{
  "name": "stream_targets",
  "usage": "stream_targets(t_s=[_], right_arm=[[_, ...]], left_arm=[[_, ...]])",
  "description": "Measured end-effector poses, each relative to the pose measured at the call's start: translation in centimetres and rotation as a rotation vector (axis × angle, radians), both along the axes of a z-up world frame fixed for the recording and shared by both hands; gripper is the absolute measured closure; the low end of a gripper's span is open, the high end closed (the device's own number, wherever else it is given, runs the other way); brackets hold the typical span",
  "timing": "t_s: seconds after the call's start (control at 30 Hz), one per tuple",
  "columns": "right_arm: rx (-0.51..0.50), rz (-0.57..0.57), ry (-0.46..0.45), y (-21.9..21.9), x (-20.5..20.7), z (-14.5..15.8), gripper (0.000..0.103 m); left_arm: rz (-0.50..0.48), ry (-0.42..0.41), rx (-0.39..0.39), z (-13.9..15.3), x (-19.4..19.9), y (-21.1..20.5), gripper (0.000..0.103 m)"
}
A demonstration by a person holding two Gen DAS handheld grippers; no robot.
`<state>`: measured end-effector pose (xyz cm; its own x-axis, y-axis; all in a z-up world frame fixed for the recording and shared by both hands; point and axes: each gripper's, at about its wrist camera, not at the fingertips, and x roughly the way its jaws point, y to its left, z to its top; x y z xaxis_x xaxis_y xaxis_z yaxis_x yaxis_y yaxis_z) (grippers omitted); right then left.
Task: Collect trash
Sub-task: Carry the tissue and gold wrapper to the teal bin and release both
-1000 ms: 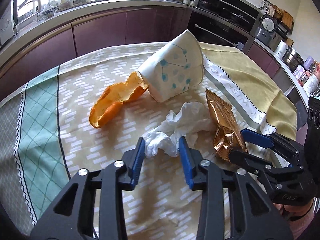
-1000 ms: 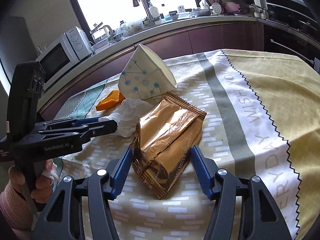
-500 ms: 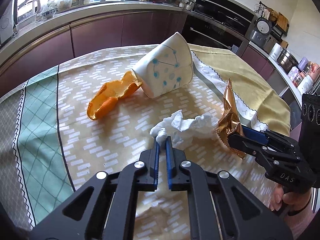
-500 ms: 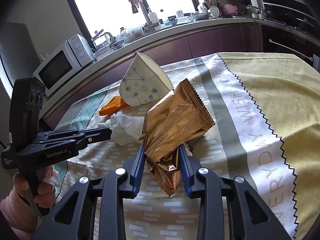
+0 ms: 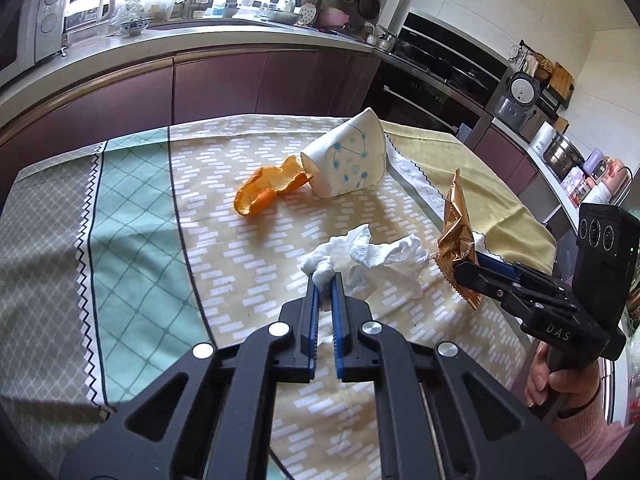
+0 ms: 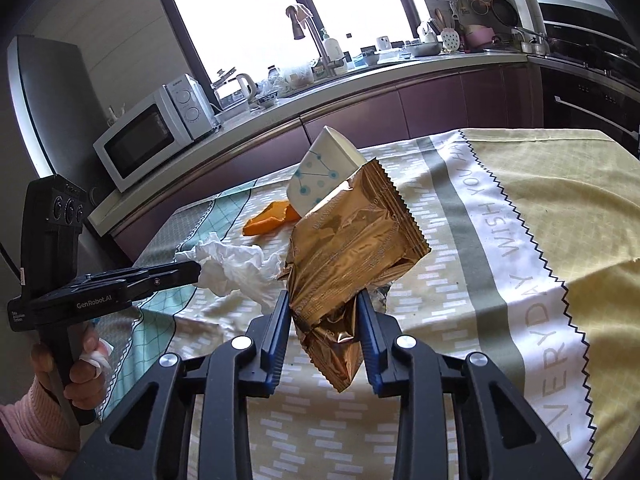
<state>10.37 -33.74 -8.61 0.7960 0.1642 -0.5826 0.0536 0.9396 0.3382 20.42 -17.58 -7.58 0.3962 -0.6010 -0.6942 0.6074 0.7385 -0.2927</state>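
Tissue (image 5: 368,256), soft and nearly weightless, sits crumpled on the table (image 5: 132,216) with one corner pinched in the nearly closed left tool (image 5: 325,280), while the right tool (image 6: 325,300) clamps the light, slippery gold wrapper (image 6: 352,240) low on its crinkled end, raised above the cloth.

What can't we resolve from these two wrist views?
- Paper cup: lower part hidden behind the gold wrapper in the right wrist view.
- Orange peel: partly behind the cup and wrapper there.
- Wrapper print: too small and crumpled to read in either view.
- Tissue: the pinched part is hidden between the left gripper fingers.
- Trash bin: in neither view.
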Motion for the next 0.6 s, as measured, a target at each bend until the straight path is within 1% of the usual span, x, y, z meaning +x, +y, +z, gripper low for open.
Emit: stream_targets(t_s=[0.23,0.6], right_arm=[[-0.011,0.083,-0.012,3.2,0.5,0.8,0.072],[-0.033,0.235,-0.024,9.8,1.8,1.7,0.072]], left_arm=[[0.052,-0.005,-0.028,0.9,-1.7,5.1,0.097],[0.220,-0.028,-0.059,2.6,-4.3,16.1,0.097]])
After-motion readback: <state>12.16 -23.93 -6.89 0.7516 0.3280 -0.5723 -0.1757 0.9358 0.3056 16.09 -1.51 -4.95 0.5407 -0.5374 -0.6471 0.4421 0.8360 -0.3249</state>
